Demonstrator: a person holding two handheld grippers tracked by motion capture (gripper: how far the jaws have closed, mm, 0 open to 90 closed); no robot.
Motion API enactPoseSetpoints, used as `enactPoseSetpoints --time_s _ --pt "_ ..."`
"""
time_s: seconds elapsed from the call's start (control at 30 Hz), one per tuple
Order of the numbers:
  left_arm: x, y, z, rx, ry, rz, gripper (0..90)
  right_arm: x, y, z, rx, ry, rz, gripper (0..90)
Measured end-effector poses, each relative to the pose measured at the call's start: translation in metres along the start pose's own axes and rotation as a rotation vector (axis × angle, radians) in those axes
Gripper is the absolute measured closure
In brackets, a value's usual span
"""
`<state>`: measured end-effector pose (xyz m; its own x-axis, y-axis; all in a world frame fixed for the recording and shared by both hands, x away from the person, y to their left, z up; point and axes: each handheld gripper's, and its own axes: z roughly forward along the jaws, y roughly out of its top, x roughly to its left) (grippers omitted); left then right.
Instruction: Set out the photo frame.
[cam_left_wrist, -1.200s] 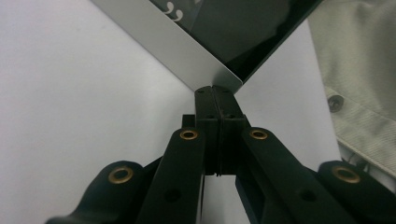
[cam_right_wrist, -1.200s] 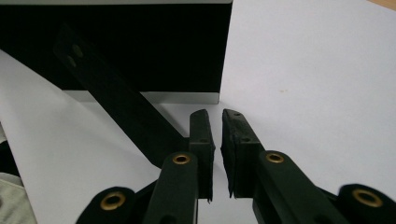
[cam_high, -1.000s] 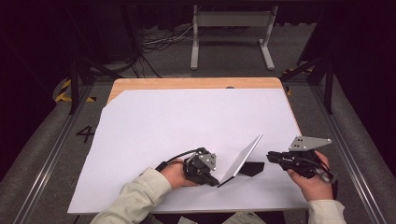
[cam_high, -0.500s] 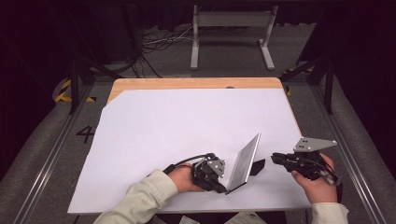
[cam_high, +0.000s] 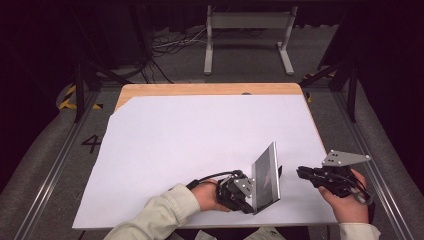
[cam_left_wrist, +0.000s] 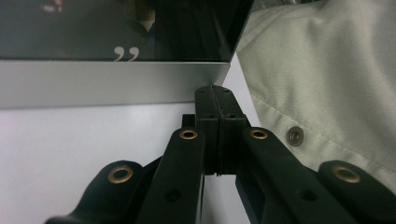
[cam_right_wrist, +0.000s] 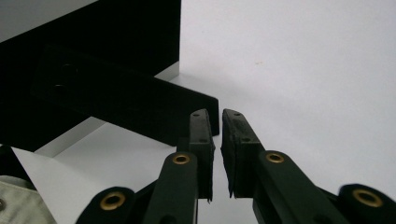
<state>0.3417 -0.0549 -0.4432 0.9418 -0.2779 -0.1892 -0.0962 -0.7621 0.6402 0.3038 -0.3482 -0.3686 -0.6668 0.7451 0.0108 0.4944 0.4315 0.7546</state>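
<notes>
A silver-edged picture frame (cam_high: 265, 177) with dark glass stands near the front of the white sheet (cam_high: 200, 135), tilted back on a black prop leg (cam_right_wrist: 126, 102). My left gripper (cam_high: 248, 205) is shut with nothing between its jaws. Its tips (cam_left_wrist: 216, 88) rest against the lower corner of the frame's silver edge (cam_left_wrist: 107, 84). My right gripper (cam_high: 300, 172) hovers just right of the frame. Its jaws (cam_right_wrist: 214, 114) stand a narrow gap apart, empty, with the tips close to the end of the prop leg. The frame's black back (cam_right_wrist: 93, 42) rises behind.
The white sheet covers most of a wooden table (cam_high: 200, 89). A metal stand (cam_high: 247, 35) and cables lie on the floor beyond it. Rails (cam_high: 55, 165) run along both sides. A pale sleeve (cam_left_wrist: 327, 70) lies beside my left gripper.
My left hand has slid to the right along the front of the sheet, and the frame has shifted right with it and stands steeper. My right hand has hardly moved.
</notes>
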Motion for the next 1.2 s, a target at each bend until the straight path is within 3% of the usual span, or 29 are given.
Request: enactPoseSetpoints --time_s 0.27,0.37,0.47,0.57,0.97,1.2 --pt "0.004 0.013 0.012 -0.008 -0.028 0.012 90.0 -0.004 -0.014 -0.013 -0.006 -0.032 0.039 81.5" --pt "0.004 0.016 0.015 -0.017 -0.029 -0.006 90.0 -0.005 -0.017 -0.018 -0.012 -0.046 0.051 81.5" --pt "0.002 0.017 0.016 -0.034 0.019 0.013 90.0 -0.006 -0.017 -0.019 -0.015 -0.048 0.053 81.3" --pt "0.000 0.015 0.016 -0.042 0.037 0.011 90.0 -0.006 -0.016 -0.018 -0.016 -0.043 0.050 80.9" --pt "0.001 -0.002 -0.010 -0.082 0.060 -0.043 88.5 -0.005 -0.009 -0.007 0.000 -0.031 0.060 79.3" --pt "0.000 -0.016 -0.024 -0.094 0.090 -0.082 86.8 -0.004 -0.007 -0.009 0.004 -0.035 0.094 79.3"
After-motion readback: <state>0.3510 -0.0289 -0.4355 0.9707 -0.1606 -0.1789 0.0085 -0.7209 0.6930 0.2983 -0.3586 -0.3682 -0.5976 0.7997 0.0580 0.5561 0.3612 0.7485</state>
